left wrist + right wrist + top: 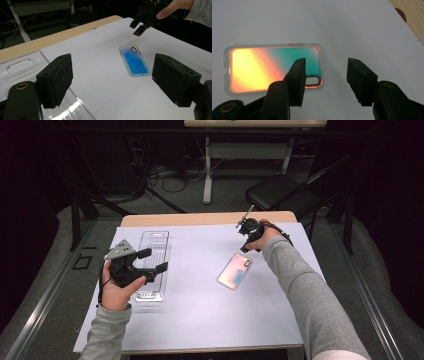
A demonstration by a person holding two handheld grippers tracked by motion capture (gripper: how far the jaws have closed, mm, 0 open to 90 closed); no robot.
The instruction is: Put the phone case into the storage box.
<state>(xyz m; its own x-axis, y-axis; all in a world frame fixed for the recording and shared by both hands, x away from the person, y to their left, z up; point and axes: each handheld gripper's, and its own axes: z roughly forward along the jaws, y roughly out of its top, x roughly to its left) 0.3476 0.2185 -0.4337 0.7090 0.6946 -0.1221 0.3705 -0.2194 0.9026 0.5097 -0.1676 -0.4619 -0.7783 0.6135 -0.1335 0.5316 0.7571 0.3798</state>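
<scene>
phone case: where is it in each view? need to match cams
High view: phone case right of centre on the white sheet, below the right gripper.
Left gripper view: right of centre, looks blue, between the jaws.
Right gripper view: left half, orange to teal.
Shared landmark: its camera cutout.

Black folding chair (280, 192) and white desk legs (207, 167) beyond the table, amid floor cables (170, 175).
</scene>
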